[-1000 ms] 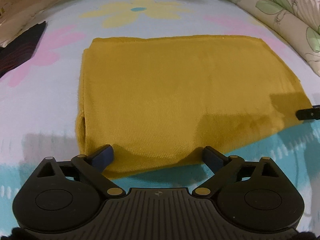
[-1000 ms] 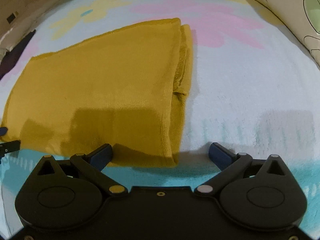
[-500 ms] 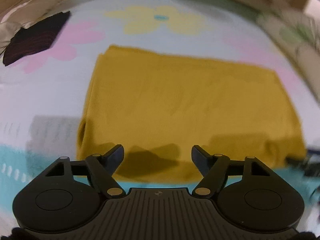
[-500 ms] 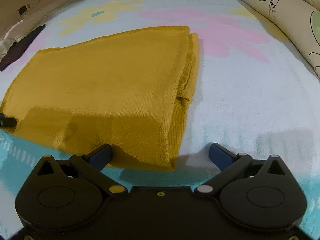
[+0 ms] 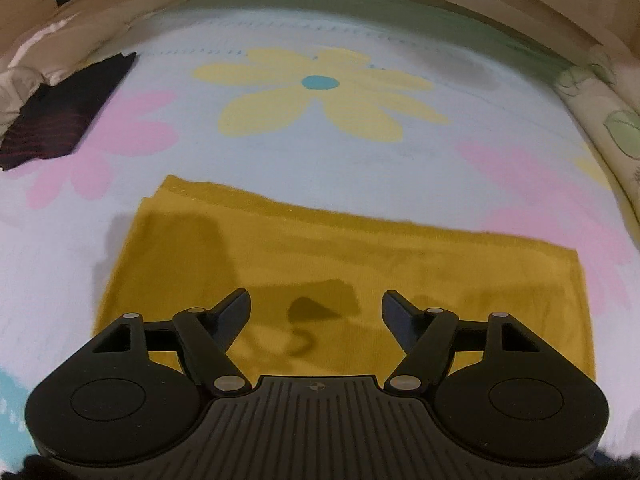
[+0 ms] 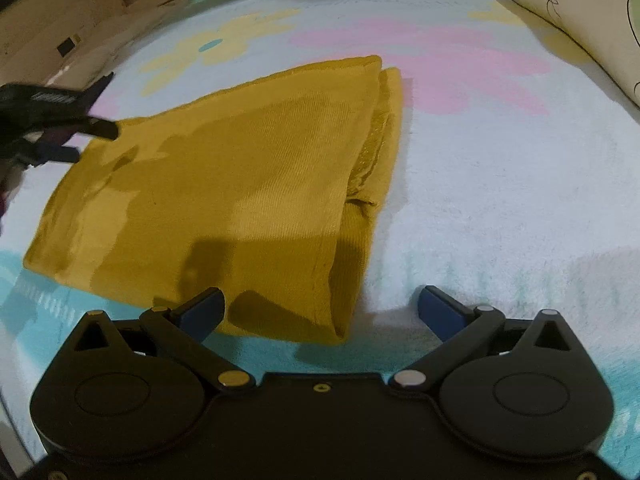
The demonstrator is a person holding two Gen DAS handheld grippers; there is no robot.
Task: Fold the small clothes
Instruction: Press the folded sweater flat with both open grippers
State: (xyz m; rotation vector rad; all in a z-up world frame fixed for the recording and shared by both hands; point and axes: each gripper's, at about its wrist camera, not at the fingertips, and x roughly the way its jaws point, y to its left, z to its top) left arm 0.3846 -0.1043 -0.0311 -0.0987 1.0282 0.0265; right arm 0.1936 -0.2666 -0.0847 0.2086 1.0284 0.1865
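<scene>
A: Item one, the yellow cloth (image 5: 344, 280): where does it lie?

B: Folded flat on the flowered blanket (image 5: 360, 168), filling the lower middle of the left wrist view; in the right wrist view it runs from lower centre up toward the upper middle of the frame, layered edges showing along its right side

A: Left gripper (image 5: 316, 308): state?

B: Fingers spread wide, holding nothing, hovering over the near part of the cloth, which shows between and beyond them. Whether they touch the fabric cannot be told

A: Right gripper (image 6: 320, 308): state?

B: Also spread wide and empty. The cloth's near right corner sits just ahead of its left finger (image 6: 202, 312); its right finger is over bare blanket

A: Long axis?

B: Left to right across the left wrist view, so it lies crosswise to the left gripper's fingers. By my reading the right gripper sits at the short end by the stacked edges

A: Which hand is nearer for the next fold?

B: Likely the right for that corner; the left is in the upper left of the right view, by the cloth's far left edge

A: Other entries?

B: Dark garment (image 5: 60, 120), upper left, well apart; leaf-print pillow (image 6: 580, 12), upper right
</scene>
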